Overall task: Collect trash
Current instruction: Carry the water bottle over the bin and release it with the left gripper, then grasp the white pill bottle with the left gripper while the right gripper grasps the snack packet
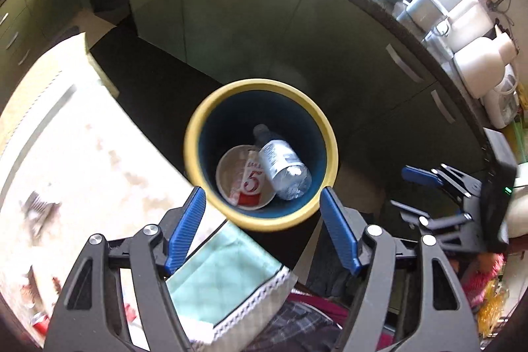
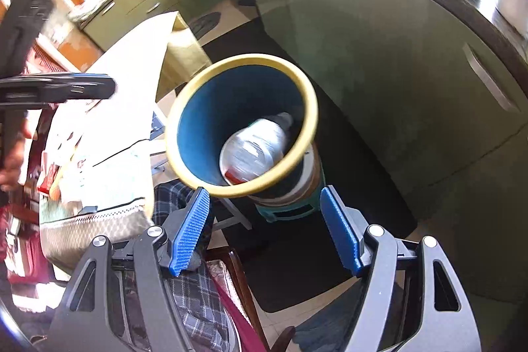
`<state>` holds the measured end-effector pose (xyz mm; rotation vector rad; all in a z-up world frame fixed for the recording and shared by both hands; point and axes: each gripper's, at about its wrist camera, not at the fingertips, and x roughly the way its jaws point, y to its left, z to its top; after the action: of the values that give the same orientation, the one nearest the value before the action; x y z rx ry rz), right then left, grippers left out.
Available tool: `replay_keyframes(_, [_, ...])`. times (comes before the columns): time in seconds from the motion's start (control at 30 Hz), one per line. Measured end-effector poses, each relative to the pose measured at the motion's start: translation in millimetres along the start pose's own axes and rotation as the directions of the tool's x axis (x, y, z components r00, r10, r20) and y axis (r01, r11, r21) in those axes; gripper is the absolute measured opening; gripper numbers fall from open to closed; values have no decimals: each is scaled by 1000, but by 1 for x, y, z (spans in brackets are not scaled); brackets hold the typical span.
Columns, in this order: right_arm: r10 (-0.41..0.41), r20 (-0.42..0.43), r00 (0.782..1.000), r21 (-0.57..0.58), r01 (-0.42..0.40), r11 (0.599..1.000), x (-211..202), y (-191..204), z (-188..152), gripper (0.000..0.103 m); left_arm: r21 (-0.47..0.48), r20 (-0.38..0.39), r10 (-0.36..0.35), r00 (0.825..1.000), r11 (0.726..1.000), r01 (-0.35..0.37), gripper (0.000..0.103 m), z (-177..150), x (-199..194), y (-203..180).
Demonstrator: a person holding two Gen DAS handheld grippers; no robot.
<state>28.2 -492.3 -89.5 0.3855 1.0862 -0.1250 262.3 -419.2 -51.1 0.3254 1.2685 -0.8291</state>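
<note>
Nearest the lens, the left claw (image 1: pixel 260 226) and right claw (image 2: pixel 264 228) are spread wide, gripping nothing. Beyond them, a yellow-rimmed bin (image 1: pixel 198 134) is seen holding a plastic bottle (image 1: pixel 283 167), paper plate (image 1: pixel 227 174) and red wrapper (image 1: pixel 252 185).

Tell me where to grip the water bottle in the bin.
Grip the water bottle across its ribbed lower body, coming straight down through the bin's yellow rim. It lies tilted, cap toward the far wall, leaning on the paper plate, so the body faces up.
</note>
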Motion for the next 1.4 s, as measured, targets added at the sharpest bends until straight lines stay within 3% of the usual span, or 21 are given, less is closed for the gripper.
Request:
replay_keyframes(0.2, [31, 0, 1000, -105, -31, 994, 13, 58, 30, 70, -91, 60, 115, 992, 990, -109, 70, -52, -92, 63])
replay_keyframes(0.4, [126, -84, 989, -272, -144, 951, 55, 169, 75, 69, -261, 41, 241, 970, 939, -223, 71, -110, -143, 147])
replay_keyframes(0.53, [167, -170, 971, -363, -220, 906, 90, 250, 99, 69, -361, -29, 264, 964, 896, -257, 71, -144, -146, 198])
replay_keyframes(0.67, [192, -227, 955, -379, -268, 886, 123, 311, 119, 69, -434, -59, 253, 966, 864, -253, 71, -168, -142, 236])
replay_keyframes(0.83, [139, -257, 957, -417, -239, 877, 159, 363, 139, 72, -488, -91, 225, 970, 839, -241, 71, -177, -128, 275])
replay_keyframes(0.9, [92, -252, 963, -431, -197, 881, 174, 376, 145, 73, -502, -110, 212, 971, 832, -238, 71, -178, -120, 288])
replay_keyframes(1.2, [2, -298, 955, -416, -132, 900, 237, 408, 175, 82, -558, -123, 187, 975, 799, -223, 71, -178, -100, 329])
replay_keyframes(1.4, [-69, -289, 955, -426, -64, 902, 259, 422, 177, 79, -563, -153, 183, 971, 791, -238, 73, -180, -90, 339])
